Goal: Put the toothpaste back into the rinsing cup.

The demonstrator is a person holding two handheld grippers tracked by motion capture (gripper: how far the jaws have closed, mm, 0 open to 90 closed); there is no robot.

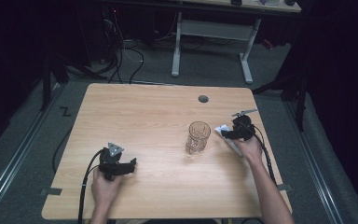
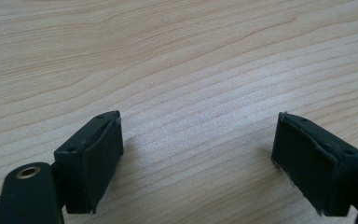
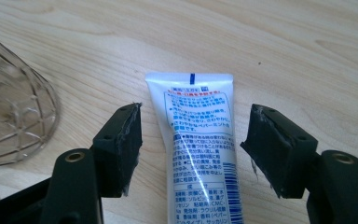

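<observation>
- Right gripper (image 3: 193,149) jaws apart, astride white tube (image 3: 199,140) lying flat on table (image 1: 144,116), not touching; tube's lower end cut off
- Glass (image 1: 198,137) at tube's 9 o'clock, partly cropped in right gripper view
- Left gripper (image 2: 198,163) jaws apart over bare wood

In the right gripper view, the white tube (image 3: 200,154) runs off the bottom edge, its cap end unseen, and its small print is too fine to read. Left of the tube, the clear glass (image 3: 14,121) is cut off by the left edge. In the high view, the right gripper (image 1: 228,134) covers most of the tube.
</observation>
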